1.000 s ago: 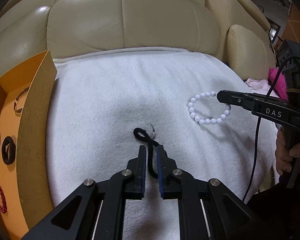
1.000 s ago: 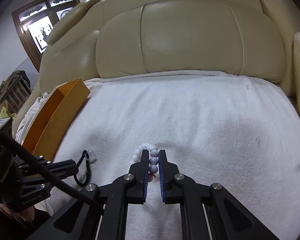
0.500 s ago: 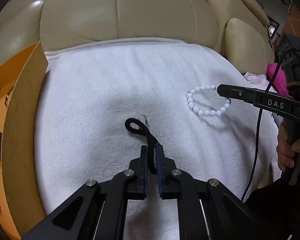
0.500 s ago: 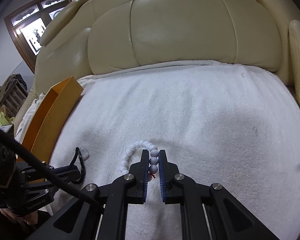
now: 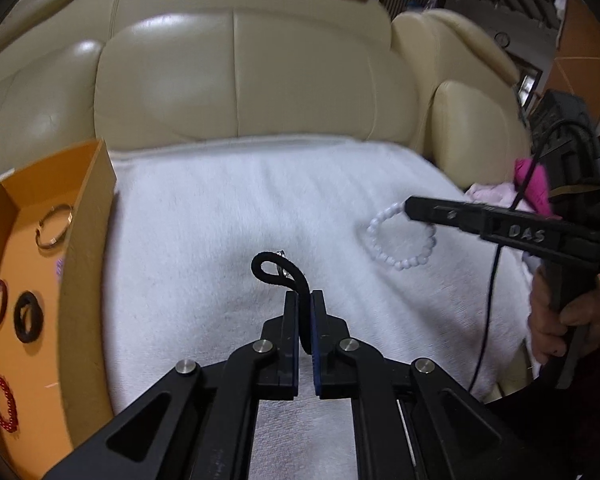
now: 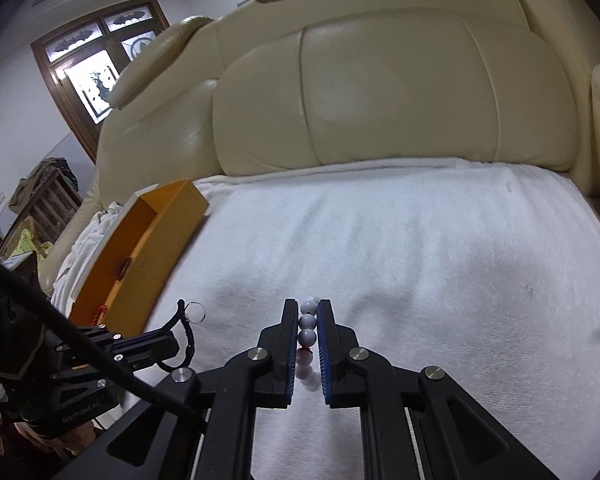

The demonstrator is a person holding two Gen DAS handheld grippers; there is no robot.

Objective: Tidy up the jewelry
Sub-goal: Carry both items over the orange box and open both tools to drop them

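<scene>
My left gripper (image 5: 305, 300) is shut on a black cord (image 5: 290, 276) that carries a small silver ring (image 5: 283, 266), held above the white towel (image 5: 220, 220). My right gripper (image 6: 308, 308) is shut on a white bead bracelet (image 6: 308, 322), which hangs from it as a loop in the left wrist view (image 5: 400, 240). An orange box (image 5: 88, 240) stands at the left and holds a gold bangle (image 5: 54, 226), dark rings (image 5: 28, 316) and a red bead bracelet (image 5: 2, 406).
The towel covers the seat of a cream leather sofa (image 5: 240, 80). Pink cloth (image 5: 534, 188) lies at the sofa's right edge. The orange box also shows in the right wrist view (image 6: 140, 256), left of the towel, with a window (image 6: 96, 64) behind.
Both grippers have lifted their pieces off the towel. The left jaws closed tight on the black cord, and the bead bracelet now hangs free from the right gripper.
</scene>
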